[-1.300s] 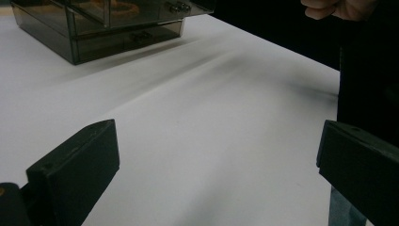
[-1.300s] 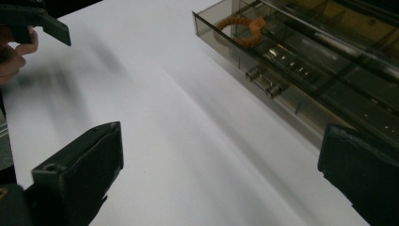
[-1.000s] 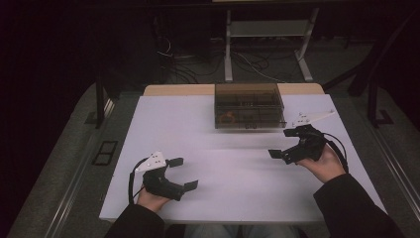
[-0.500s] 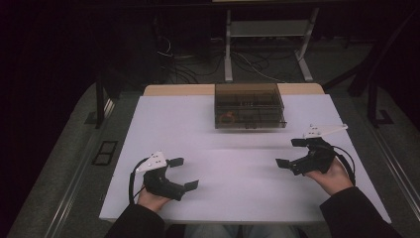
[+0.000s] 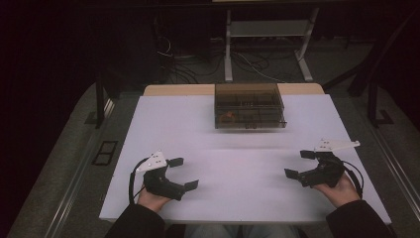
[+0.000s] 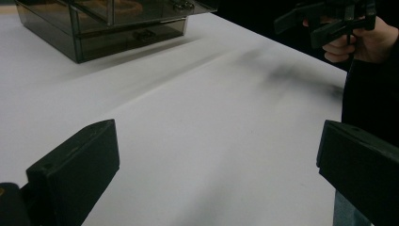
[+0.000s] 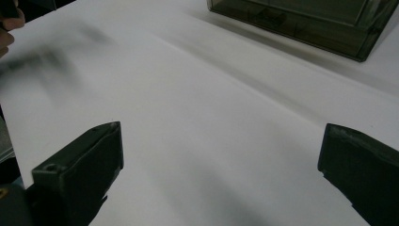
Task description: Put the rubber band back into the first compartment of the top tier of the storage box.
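A smoky clear plastic drawer box (image 5: 249,105) stands at the back middle of the white table (image 5: 237,148), with something small and orange inside. My left gripper (image 5: 183,173) rests near the front left edge, jaws wide open and empty. My right gripper (image 5: 299,163) sits near the front right, also open with nothing between its jaws. The box (image 6: 108,23) lies far ahead in the left gripper view, where the right gripper (image 6: 324,21) shows at the top right. In the right gripper view the box (image 7: 310,21) is at the top right, beyond bare table (image 7: 197,117).
Behind the table a white metal stand (image 5: 267,44) and loose cables (image 5: 183,59) sit on the dark floor. A dark post (image 5: 101,99) stands at the left and another frame (image 5: 374,94) at the right. Bare white surface spreads between the two grippers.
My right gripper has drawn back from beside the box toward the front right edge of the table. The left gripper has stayed where it was.
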Demonstrator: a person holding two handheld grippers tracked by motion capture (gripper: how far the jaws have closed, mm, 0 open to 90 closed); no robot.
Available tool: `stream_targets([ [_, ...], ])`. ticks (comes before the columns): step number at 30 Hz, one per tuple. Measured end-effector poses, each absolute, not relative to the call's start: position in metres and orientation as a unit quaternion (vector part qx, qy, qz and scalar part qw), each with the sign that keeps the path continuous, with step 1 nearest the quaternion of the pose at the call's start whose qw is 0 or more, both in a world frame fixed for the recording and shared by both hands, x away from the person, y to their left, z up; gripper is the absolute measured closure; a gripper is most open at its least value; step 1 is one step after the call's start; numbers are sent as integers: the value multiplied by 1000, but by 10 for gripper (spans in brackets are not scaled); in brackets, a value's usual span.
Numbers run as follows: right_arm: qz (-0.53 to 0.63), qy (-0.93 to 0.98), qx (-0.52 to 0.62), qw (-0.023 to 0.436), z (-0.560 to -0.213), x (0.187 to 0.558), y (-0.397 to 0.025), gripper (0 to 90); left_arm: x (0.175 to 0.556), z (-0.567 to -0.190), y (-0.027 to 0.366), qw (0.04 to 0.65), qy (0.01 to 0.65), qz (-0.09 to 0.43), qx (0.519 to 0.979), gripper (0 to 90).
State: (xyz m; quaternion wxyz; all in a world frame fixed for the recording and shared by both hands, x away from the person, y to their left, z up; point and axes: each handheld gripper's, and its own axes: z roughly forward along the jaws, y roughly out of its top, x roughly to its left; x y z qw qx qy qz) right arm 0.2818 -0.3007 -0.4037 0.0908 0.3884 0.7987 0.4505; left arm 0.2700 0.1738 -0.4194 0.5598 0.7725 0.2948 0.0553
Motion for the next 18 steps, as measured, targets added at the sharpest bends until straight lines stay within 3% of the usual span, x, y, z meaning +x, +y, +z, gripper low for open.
stream_targets([
  [18, 452, 791, 401, 92, -423, 262, -308, 4, 272, -422, 174, 548, 302, 59, 777, 0],
])
